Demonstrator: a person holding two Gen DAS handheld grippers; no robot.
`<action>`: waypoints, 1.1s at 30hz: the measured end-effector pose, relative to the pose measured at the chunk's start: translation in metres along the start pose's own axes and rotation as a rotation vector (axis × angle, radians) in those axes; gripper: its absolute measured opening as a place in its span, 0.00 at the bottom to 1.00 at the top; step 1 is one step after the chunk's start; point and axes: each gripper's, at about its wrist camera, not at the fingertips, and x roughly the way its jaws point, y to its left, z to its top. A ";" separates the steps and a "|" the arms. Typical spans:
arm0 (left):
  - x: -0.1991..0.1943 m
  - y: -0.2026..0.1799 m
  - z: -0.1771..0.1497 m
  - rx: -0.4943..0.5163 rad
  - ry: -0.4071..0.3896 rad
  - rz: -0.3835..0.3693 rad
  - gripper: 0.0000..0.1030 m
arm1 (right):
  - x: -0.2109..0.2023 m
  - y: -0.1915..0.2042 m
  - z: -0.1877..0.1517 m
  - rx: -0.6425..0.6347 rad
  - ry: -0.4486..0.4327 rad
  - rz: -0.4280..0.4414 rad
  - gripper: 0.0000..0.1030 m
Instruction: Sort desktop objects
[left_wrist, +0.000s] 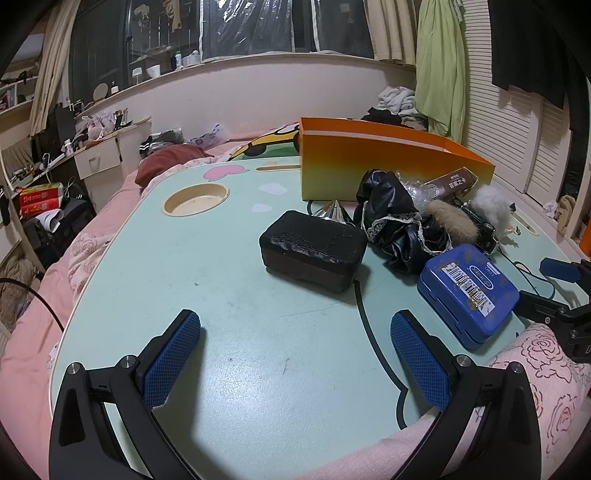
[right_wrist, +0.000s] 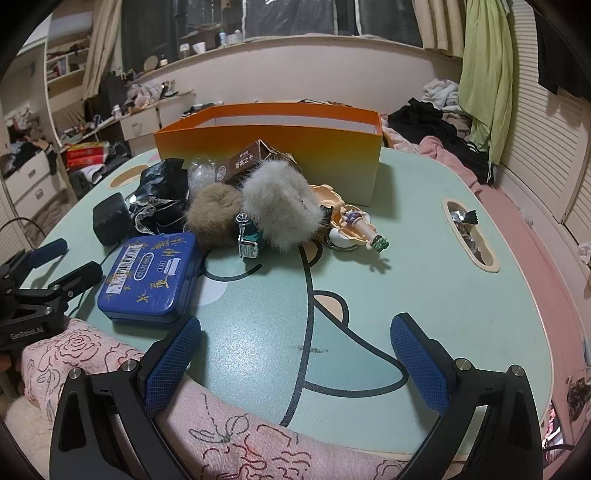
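A mint-green lap table (left_wrist: 221, 302) (right_wrist: 443, 295) carries a heap of small things in front of an open orange box (left_wrist: 373, 162) (right_wrist: 273, 147). In the heap lie a worn black case (left_wrist: 314, 247) (right_wrist: 110, 218), black lace-trimmed fabric (left_wrist: 399, 225) (right_wrist: 162, 192), a blue tin (left_wrist: 469, 288) (right_wrist: 151, 277), a brown fur ball (right_wrist: 214, 218), a grey fur ball (right_wrist: 280, 206), a brown card box (right_wrist: 251, 158), a toy car (right_wrist: 247, 240) and a figurine (right_wrist: 358, 225). My left gripper (left_wrist: 295, 360) stands open over bare table, short of the black case. My right gripper (right_wrist: 295, 363) is open too, empty, right of the tin.
A cup hole (left_wrist: 195, 199) is sunk in the table's far left, and a slot with wrappers (right_wrist: 467, 229) at its right. Pink rose-print bedding (right_wrist: 110, 362) lies along the near edge. Clothes pile up by the louvred doors (right_wrist: 535, 147); a cluttered desk (right_wrist: 140, 114) stands left.
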 end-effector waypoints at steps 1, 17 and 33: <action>0.000 0.000 0.000 0.000 0.000 0.000 1.00 | 0.000 0.000 0.000 0.000 0.000 0.000 1.00; -0.001 0.000 0.001 -0.004 0.003 0.015 1.00 | -0.003 0.001 0.001 -0.001 -0.002 0.001 1.00; -0.011 0.008 0.008 0.018 0.022 -0.070 0.96 | -0.004 0.004 0.002 -0.001 -0.002 0.001 1.00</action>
